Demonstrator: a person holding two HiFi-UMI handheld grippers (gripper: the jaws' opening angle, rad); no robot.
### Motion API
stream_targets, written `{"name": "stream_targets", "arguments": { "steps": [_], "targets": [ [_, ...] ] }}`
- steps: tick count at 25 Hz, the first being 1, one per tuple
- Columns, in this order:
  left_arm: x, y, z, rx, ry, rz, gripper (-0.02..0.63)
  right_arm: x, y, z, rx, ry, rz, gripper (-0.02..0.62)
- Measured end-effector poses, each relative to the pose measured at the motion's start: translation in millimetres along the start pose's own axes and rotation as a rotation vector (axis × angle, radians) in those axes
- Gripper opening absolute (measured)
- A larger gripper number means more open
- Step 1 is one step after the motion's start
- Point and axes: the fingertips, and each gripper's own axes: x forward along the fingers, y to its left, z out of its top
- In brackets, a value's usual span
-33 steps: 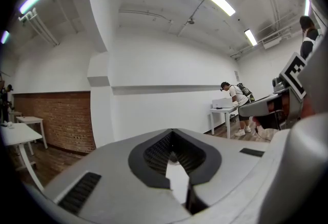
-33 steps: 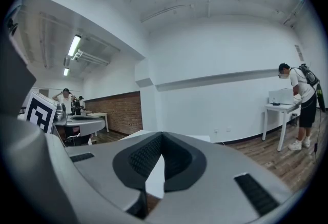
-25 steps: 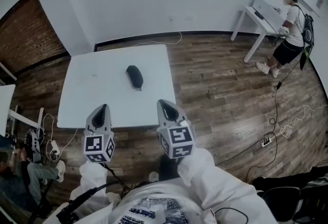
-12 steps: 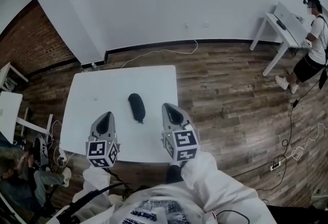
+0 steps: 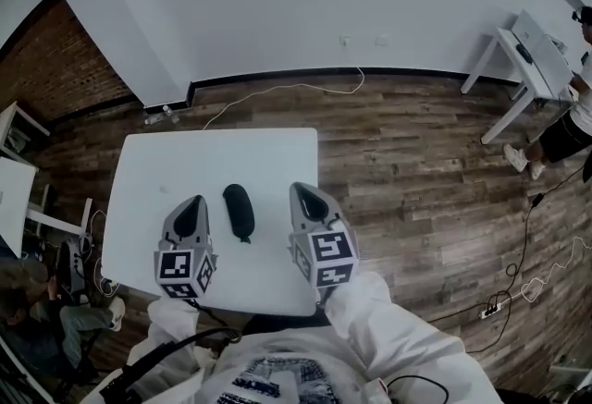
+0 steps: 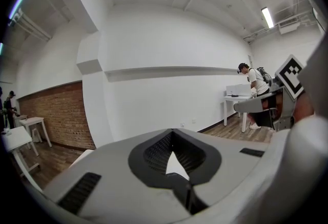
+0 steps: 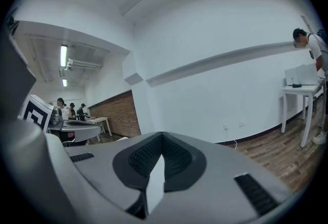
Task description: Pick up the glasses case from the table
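The glasses case [image 5: 239, 211] is a dark oblong pod lying lengthwise on the white table [image 5: 166, 166], near its middle. My left gripper [image 5: 193, 206] hovers over the table just left of the case, and my right gripper [image 5: 302, 193] sits just right of it; neither touches it. Both point away from me, roughly level. In the left gripper view the left gripper's [image 6: 172, 138] jaws meet with nothing between them. In the right gripper view the right gripper's [image 7: 161, 138] jaws leave only a thin slit and hold nothing. The case is hidden in both gripper views.
A wood floor surrounds the table, with a white cable [image 5: 287, 88] along the far wall. A person [image 5: 581, 111] stands at a white desk [image 5: 532, 46] at the far right. Another person [image 5: 37, 305] sits low at the left beside more white desks [image 5: 14, 185].
Both grippers have moved forward from the table's near edge to either side of the case. The table and case now lie closer below me. Jaws look unchanged.
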Motion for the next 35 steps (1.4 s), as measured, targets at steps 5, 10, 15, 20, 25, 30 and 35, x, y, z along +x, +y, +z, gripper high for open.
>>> {"name": "stream_targets", "arguments": {
  "steps": [5,10,15,20,25,30,35],
  "targets": [
    [25.3,4.1,-20.4,-0.055,0.081,-0.026,0.018,12.7,-9.1,2.2,0.008,0.002,-0.02,0.008],
    [47.1,8.3,-62.2,-0.142,0.233,-0.048,0.023,26.1,-14.7,-1.3,0.02,0.012,-0.045,0.008],
    [67.0,-10.5,-102.2,-0.257,0.375,-0.176,0.215,33.2,-17.8,-4.6,0.023,0.026,-0.071,0.008],
    [88.9,-30.6,-136.5,-0.273,0.486,-0.236,0.469,32.0,-29.1,-4.2,0.02,0.033,-0.112,0.008],
    [106.8,-34.8,-177.0,-0.279,0.613,-0.207,0.509,21.7,-42.7,-5.8,0.008,0.045,-0.162,0.008],
    [117.4,-31.9,-206.9,-0.288,0.7,-0.154,0.509,7.4,-57.4,-6.6,0.004,0.054,-0.207,0.008],
    [118.9,-28.4,-235.8,-0.271,0.803,-0.097,0.511,-3.9,-65.1,-5.7,0.004,0.05,-0.239,0.008]
  ]
}}
